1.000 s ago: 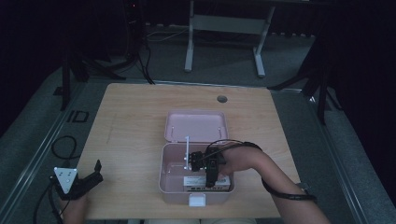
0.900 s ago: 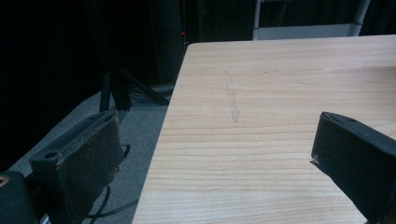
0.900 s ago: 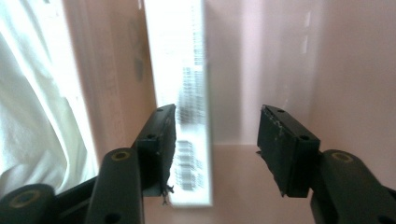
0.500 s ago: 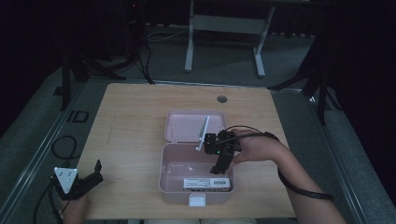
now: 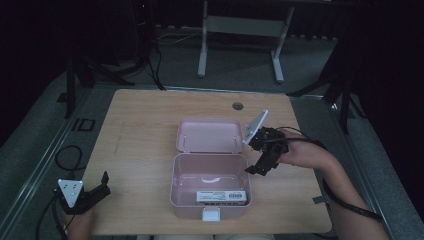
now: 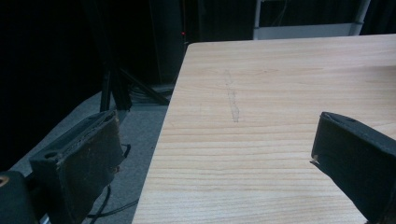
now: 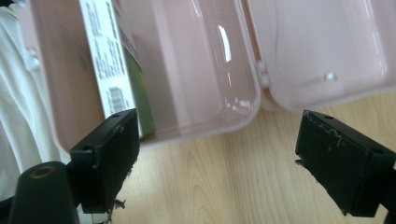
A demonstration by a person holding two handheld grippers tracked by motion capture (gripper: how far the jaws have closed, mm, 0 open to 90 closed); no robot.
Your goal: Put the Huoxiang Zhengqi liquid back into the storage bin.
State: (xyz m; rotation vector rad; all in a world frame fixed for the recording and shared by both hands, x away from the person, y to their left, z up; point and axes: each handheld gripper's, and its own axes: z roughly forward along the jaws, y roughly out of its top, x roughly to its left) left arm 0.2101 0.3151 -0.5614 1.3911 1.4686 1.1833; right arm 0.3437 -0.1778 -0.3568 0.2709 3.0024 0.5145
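An open pink plastic box (image 5: pixel 182 187) stands in the middle of the wooden table, its lid (image 5: pixel 205 135) laid flat behind it. A flat white-labelled pack (image 5: pixel 222 195) lies along the box's near wall; in the right gripper view this pack (image 7: pixel 105 70) shows a green edge. My right gripper (image 5: pixel 258 161) hovers just right of the box, tilted down, jaws wide open around nothing (image 7: pixel 219 126). At the table's near left corner my left gripper (image 5: pixel 104 185) stands open over bare wood (image 6: pixel 217 126).
The table (image 5: pixel 140 125) has a round cable hole (image 5: pixel 237 106) at the back. A white latch (image 5: pixel 210 215) sticks out of the box front. Dark floor, cables and a metal stand (image 5: pixel 240 30) surround the table. The left table edge (image 6: pixel 161 140) runs between the left jaws.
My right gripper has lifted out of the box and swung to its right side. The labelled pack stays in the box. The left gripper has not moved.
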